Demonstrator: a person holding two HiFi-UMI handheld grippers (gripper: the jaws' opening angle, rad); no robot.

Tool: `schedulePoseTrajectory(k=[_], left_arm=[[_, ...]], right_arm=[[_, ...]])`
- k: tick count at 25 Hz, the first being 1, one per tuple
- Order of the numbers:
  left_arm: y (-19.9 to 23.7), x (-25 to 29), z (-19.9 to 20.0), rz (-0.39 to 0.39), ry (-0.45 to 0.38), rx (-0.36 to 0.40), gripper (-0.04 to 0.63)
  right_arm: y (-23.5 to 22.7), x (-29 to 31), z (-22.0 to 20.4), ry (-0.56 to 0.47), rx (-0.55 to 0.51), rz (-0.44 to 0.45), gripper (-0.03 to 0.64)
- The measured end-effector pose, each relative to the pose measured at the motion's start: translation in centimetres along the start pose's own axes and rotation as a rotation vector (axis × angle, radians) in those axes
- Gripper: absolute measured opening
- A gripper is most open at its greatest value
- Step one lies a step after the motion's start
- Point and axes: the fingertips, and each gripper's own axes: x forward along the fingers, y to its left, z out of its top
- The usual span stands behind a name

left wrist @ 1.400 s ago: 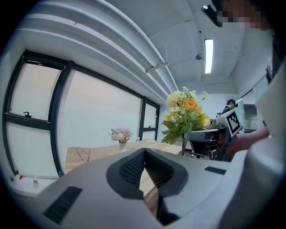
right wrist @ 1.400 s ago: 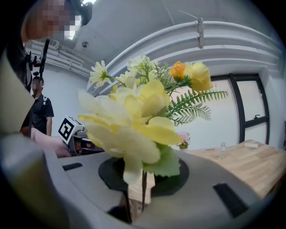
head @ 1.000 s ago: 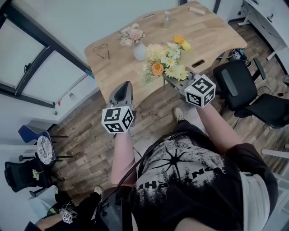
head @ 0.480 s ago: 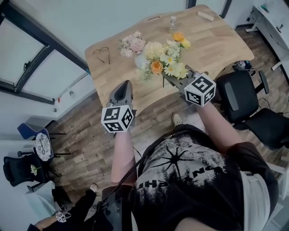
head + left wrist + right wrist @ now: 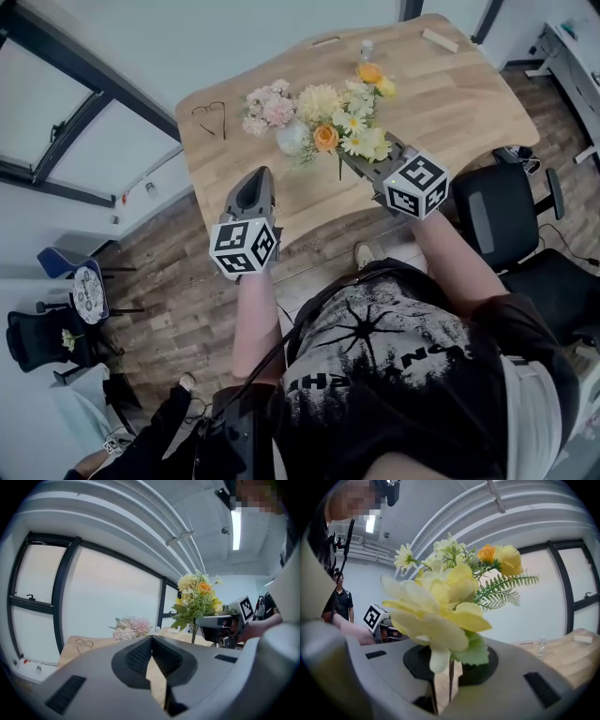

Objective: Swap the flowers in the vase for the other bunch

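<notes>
The counter (image 5: 450, 103) bears the vase (image 5: 291, 141) of pink flowers (image 5: 267, 106), with an office chair (image 5: 502, 220) well right of it. The right tool (image 5: 349, 161) clamps the yellow bunch (image 5: 352, 127) just right of the vase, its blooms overlapping it. The left tool (image 5: 255, 180), closed and empty, hangs short of the vase. Both are nearer the vase than 1 second ago.

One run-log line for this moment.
right gripper: shut on yellow bunch | left gripper: shut, empty | vase: holds pink flowers
</notes>
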Motion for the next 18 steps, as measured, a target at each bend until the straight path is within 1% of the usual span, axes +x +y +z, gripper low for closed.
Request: schedulePoseTrajectory(k=[6,10,14,18], left_arm=[[0.1,2.2,-0.3,0.048,-0.004,-0.021,0.014],[0.3,3.1,0.0,0.088,-0.012,-0.021,0.014],[1.4,4.2,0.2,0.136,-0.01,-0.028,0.014],[2.7,5.4,0.6,0.167,-0.005,-0.037,0.014]], right_arm=[[-2.6,0.7,-0.2,0.008,-0.004,0.05,0.067],[-4.0,1.4,0.0,0.009,-0.008,0.086,0.067],[-5.6,2.7,0.5,0.005,-0.009,0.122,0.067],[-7.2,4.5,1.0,0.008,-0.003,0.147,0.067]])
